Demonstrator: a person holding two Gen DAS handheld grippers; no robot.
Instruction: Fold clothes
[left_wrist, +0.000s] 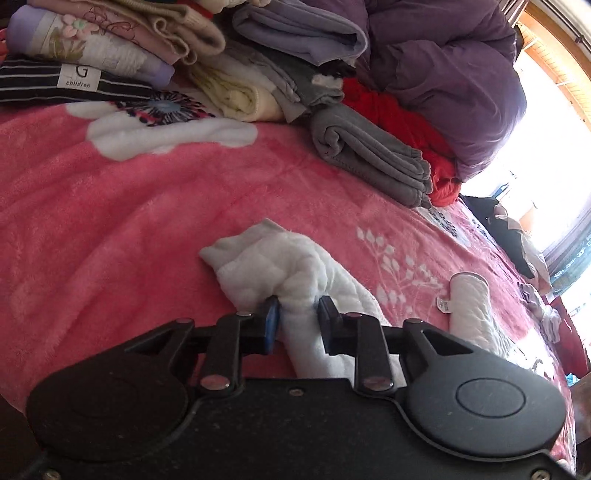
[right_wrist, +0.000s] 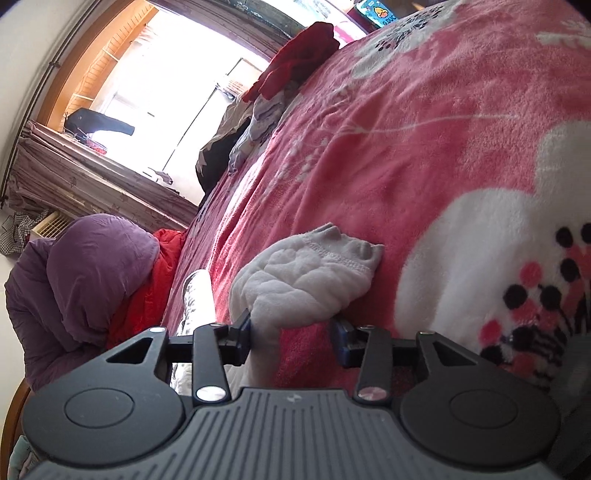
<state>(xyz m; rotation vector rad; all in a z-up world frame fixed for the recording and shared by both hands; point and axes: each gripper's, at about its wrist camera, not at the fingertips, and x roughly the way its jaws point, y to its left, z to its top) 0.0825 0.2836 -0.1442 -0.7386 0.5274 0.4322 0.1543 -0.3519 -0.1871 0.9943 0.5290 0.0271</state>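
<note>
A white quilted garment (left_wrist: 284, 266) lies on the pink fleece blanket (left_wrist: 129, 206). My left gripper (left_wrist: 297, 314) is shut on a bunched part of it, low over the bed; another rolled end of the white garment (left_wrist: 469, 302) lies to the right. In the right wrist view my right gripper (right_wrist: 291, 328) has its jaws partly apart around a bunched cuff of the white garment (right_wrist: 306, 277); the left finger (right_wrist: 242, 328) touches the cloth, the right finger (right_wrist: 343, 332) stands off it. The blanket (right_wrist: 406, 147) fills that view.
Stacks of folded clothes (left_wrist: 110, 48) and folded grey trousers (left_wrist: 369, 155) sit at the bed's far side, beside a red garment (left_wrist: 406, 122) and a purple duvet (left_wrist: 443, 66). More loose clothes (right_wrist: 266, 114) lie at the bed edge by the window (right_wrist: 177, 85).
</note>
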